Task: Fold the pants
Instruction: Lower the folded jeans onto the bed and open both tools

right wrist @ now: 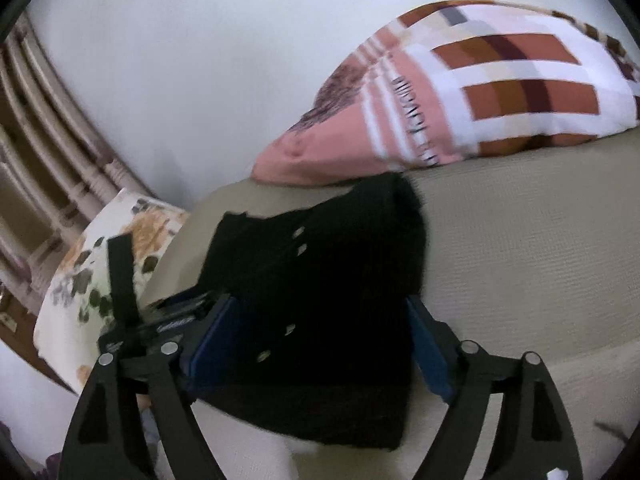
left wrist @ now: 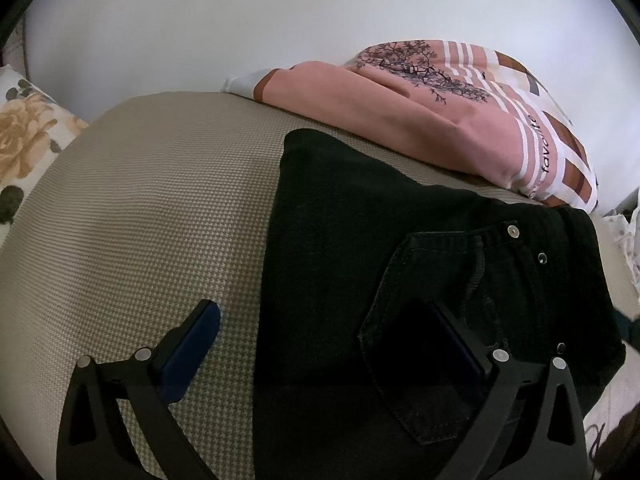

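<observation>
The black pants (left wrist: 360, 248) lie folded into a compact bundle on a beige textured bed cover (left wrist: 152, 208), back pocket and metal rivets facing up. My left gripper (left wrist: 320, 344) is open above the bundle's left edge, its left pad over the cover and its right pad over the pocket. In the right wrist view the same folded pants (right wrist: 320, 280) sit between the fingers of my right gripper (right wrist: 316, 340), which is open wide with a blue pad (right wrist: 430, 356) on each side of the bundle. The left gripper's body (right wrist: 160, 320) shows at the left.
A pink, white and brown patterned pillow (left wrist: 460, 120) lies behind the pants against a white wall (left wrist: 240, 20). A floral cushion (left wrist: 24, 132) is at the left. A ribbed wooden frame (right wrist: 36, 152) stands at the far left of the right wrist view.
</observation>
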Demonstrator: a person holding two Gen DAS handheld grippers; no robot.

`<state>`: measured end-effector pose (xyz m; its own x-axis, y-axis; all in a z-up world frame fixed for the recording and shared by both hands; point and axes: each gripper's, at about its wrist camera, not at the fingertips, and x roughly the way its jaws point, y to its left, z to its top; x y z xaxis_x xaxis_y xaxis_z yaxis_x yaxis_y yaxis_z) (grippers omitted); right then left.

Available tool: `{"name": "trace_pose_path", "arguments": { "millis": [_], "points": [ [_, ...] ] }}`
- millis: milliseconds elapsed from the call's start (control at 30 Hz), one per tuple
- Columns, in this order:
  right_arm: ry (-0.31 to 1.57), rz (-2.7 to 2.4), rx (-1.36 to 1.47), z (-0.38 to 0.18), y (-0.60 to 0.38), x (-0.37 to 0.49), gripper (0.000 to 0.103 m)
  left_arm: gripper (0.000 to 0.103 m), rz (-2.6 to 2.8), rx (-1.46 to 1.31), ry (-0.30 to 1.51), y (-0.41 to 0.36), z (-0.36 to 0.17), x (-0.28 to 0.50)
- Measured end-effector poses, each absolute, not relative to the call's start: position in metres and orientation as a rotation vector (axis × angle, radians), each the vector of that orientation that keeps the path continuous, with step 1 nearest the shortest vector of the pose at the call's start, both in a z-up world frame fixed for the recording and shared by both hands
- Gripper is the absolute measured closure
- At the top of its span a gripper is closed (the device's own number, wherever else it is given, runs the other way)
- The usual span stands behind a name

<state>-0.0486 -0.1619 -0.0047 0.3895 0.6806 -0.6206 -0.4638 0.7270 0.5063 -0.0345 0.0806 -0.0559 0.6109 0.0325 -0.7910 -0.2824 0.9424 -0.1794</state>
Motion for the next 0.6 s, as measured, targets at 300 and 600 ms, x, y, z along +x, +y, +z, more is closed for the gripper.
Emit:
{"name": "trace_pose_path", "arguments": {
  "millis": [300, 600],
  "points": [
    [0.929, 0.718, 0.228, -0.009, -0.153, -0.066, 0.018, 0.0, 0.209, -0.29, 0.899, 0.081, -0.055, -0.036],
    [0.887, 0.68, 0.181, 0.006, -0.157, -0.085, 0.017, 0.0, 0.286, -0.172, 0.878, 0.062, -0.045, -0.048]
  ]
}}
